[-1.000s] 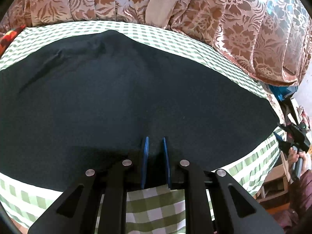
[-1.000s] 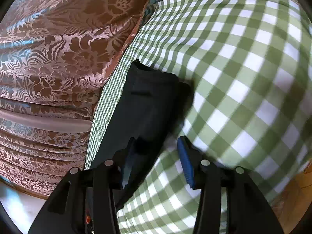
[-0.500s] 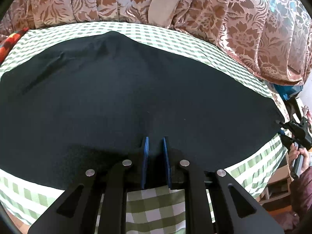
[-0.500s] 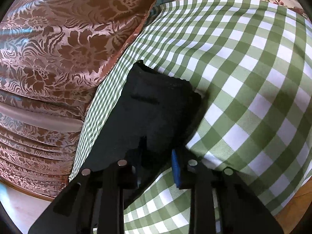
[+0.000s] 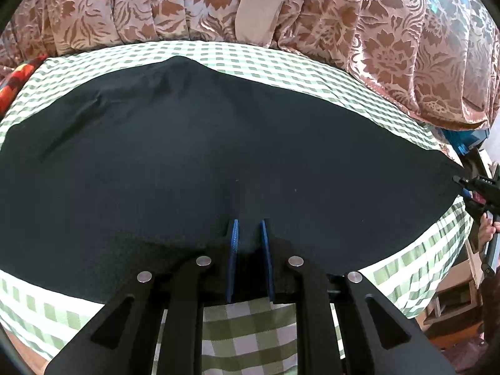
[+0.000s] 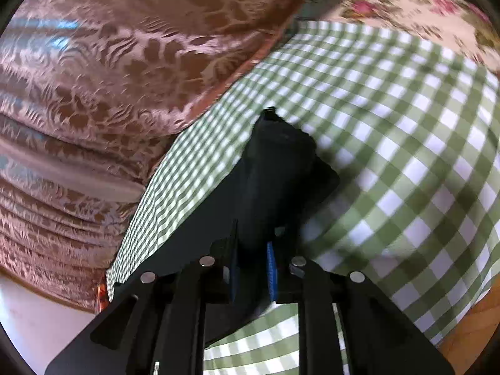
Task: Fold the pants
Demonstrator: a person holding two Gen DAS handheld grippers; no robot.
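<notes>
- The black pants (image 5: 218, 162) lie spread flat on a green-checked cloth (image 5: 250, 337) covering the tabletop, filling the middle of the left wrist view from 9 o'clock to 3 o'clock.
- The left gripper (image 5: 249, 231) is narrowed onto the near edge of the pants at 6 o'clock, with fabric between its blue pads (image 5: 232, 243).
- The right gripper (image 6: 252, 250) is clamped on one end of the pants; that end rises bunched toward 12 o'clock. The right wrist view is blurred.
- A floral curtain (image 5: 390, 37) hangs behind the tabletop.
- Step in hand, as judged: both edges are gripped for a fold.
- Next move calls for lifting both grips together and carrying the held edge across the garment, keeping the fabric taut.
</notes>
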